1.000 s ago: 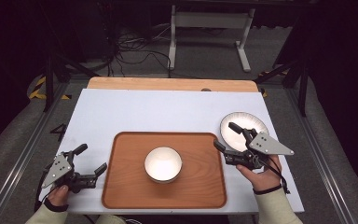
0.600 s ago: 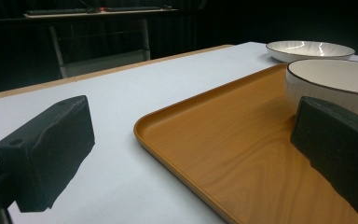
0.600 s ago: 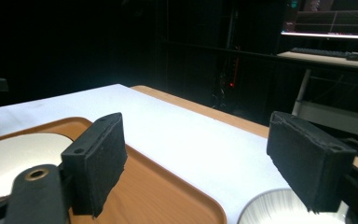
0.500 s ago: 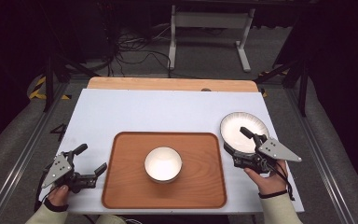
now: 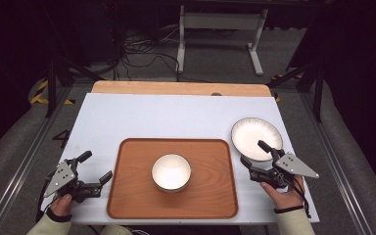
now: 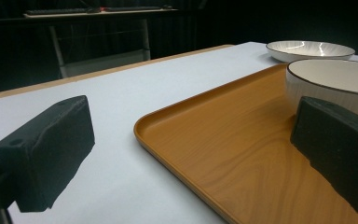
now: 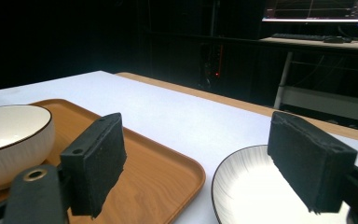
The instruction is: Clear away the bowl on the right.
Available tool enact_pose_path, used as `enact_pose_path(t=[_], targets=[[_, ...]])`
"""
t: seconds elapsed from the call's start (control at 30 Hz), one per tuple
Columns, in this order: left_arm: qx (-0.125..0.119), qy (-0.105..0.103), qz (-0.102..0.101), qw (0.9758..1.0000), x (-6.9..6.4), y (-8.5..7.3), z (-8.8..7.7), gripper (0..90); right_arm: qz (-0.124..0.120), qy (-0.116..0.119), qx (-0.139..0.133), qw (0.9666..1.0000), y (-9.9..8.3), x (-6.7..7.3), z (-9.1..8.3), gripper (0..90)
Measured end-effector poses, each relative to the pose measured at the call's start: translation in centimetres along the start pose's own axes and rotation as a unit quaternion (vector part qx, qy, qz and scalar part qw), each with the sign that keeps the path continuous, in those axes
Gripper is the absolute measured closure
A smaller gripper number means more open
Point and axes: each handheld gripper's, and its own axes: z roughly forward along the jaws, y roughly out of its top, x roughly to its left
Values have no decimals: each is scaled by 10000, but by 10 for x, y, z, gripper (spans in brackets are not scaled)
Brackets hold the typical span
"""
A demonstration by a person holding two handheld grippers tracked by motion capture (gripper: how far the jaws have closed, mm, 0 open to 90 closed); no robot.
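I am seeing my right gripper [image 5: 254,154] backing away from the plate [image 5: 255,138], toward the worktop's near right corner; a second ago its fingers were over the plate's rim, and now they are spread open just off its near edge, holding nothing. The plate is lying near the right edge, beside the wooden tray [image 5: 127,200] carrying the bowl [image 5: 171,172]. My left gripper [image 5: 97,167] is idling open at the tray's left side. I am judging the plate released, or a fresh approach coming.
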Motion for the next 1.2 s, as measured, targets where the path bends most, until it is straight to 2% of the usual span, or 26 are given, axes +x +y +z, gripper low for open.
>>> enact_pose_path(t=[0.17,0.3,0.67,1.2], targets=[[-2,-1,1,10000,0,0,0,2,-15,-63,-22,10000,-4,1,-1,192],[-2,4,10,10000,0,0,0,2,65,-97,43,9999,-11,0,-2,187],[-2,4,15,10000,0,0,0,2,38,-197,164,9997,-25,-3,-4,182],[-2,1,13,10000,0,0,0,3,184,-186,318,9992,-36,-5,-4,156]])
